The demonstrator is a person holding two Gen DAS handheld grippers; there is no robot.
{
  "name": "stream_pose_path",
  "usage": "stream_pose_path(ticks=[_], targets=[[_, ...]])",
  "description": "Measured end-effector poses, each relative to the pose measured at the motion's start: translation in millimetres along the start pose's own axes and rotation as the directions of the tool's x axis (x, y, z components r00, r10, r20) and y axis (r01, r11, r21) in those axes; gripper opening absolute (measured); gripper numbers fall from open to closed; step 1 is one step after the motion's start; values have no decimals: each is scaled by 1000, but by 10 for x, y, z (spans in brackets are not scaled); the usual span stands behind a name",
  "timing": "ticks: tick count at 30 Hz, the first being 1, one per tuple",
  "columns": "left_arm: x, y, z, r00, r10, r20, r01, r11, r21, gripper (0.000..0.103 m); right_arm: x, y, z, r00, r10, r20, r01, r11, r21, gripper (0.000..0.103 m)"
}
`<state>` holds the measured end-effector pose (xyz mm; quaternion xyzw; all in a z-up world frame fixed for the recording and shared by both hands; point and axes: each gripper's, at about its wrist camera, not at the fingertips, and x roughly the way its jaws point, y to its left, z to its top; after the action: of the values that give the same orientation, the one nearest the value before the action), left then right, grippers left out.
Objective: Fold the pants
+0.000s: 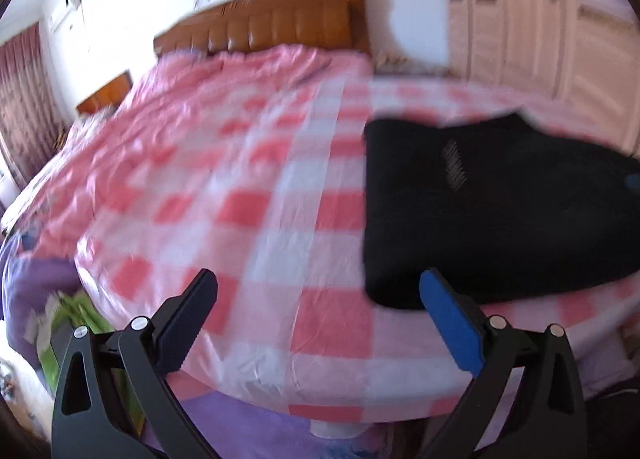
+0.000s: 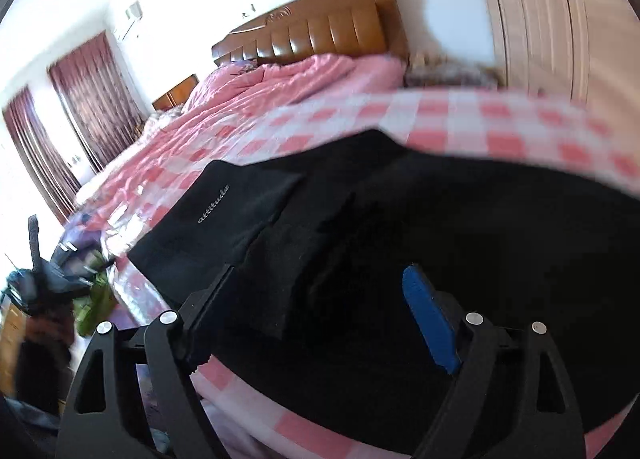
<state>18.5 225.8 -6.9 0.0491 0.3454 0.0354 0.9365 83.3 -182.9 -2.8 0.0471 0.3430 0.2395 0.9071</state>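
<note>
On the checked cover (image 1: 304, 195) at the bed's near edge lay the black pants (image 2: 400, 227), already doubled over. Both grippers, left (image 1: 318, 315) and right (image 2: 308, 323), stood wide open and empty. The cloth looked soft, light and limp, best pinched at a folded edge.

Black pants (image 2: 440, 211) run off the right wrist view's edge.

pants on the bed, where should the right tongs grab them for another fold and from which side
Probably the near left edge of the pants, where the folded layers stack in a thick step by the black finger. Come in low from the near side of the bed, one finger sliding under the stack. The right tongs stand open over the pants, holding nothing.
</note>
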Motion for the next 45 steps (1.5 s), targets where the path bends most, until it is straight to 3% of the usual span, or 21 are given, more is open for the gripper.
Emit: stream_pose_path(ticks=[4,7,11,13,14,16,20,22,24,27,30,33,34,37,40,45], targets=[[-163,-189,403,986,-126,108,127,992,-3,101,159,400,126,1000,13,15,-11,991,-132,81],[212,-600,644,968,-238,80,236,971,36,101,448,708,104,999,-29,-21,23,965,-263,79],[763,-928,606,951,-307,-31,308,950,40,101,786,716,-119,985,-103,-135,54,943,-329,78],[1006,-977,480,955,-283,-93,288,956,46,101,850,567,-208,986,-61,-154,16,961,-277,80],[1143,-982,395,964,-230,-130,240,969,61,102,847,498,-218,988,-29,-149,-9,969,-245,81],[1175,-942,309,967,-237,-94,244,967,76,102,854,487,-209,987,-28,-155,-12,967,-253,82],[1183,-909,359,971,-204,-123,215,974,76,102,850,484,-203,988,-23,-155,-16,970,-244,83],[1091,-902,441,973,-187,-136,195,980,48,100,848,482,-206,988,-19,-150,-17,971,-237,84],[901,-948,622,970,-231,-78,236,970,55,101,869,493,-191,988,-25,-151,-11,972,-235,85],[906,-1146,921,983,-179,-41,183,975,125,101,871,514,-194,988,-32,-154,-5,973,-233,86],[1379,-1272,1109,981,-144,-129,160,979,127,101,857,519,-209,988,-31,-152,-4,973,-229,86],[1787,-1225,1070,966,-132,-222,158,982,106,102,852,516,-218,988,-25,-150,-10,974,-227,86],[1802,-1175,1064,962,-157,-222,178,981,77,102,849,512,-222,989,-22,-147,-11,974,-225,86],[1773,-1112,1044,969,-135,-206,149,987,56,102,844,503,-221,988,-16,-151,-18,976,-219,86],[1755,-1108,1028,971,-131,-202,143,988,49,102,781,502,-125,983,-8,-181,-25,983,-181,86],[1769,-1138,1044,974,-121,-193,134,989,57,102,678,498,296,995,-30,-96,10,980,-201,86]])
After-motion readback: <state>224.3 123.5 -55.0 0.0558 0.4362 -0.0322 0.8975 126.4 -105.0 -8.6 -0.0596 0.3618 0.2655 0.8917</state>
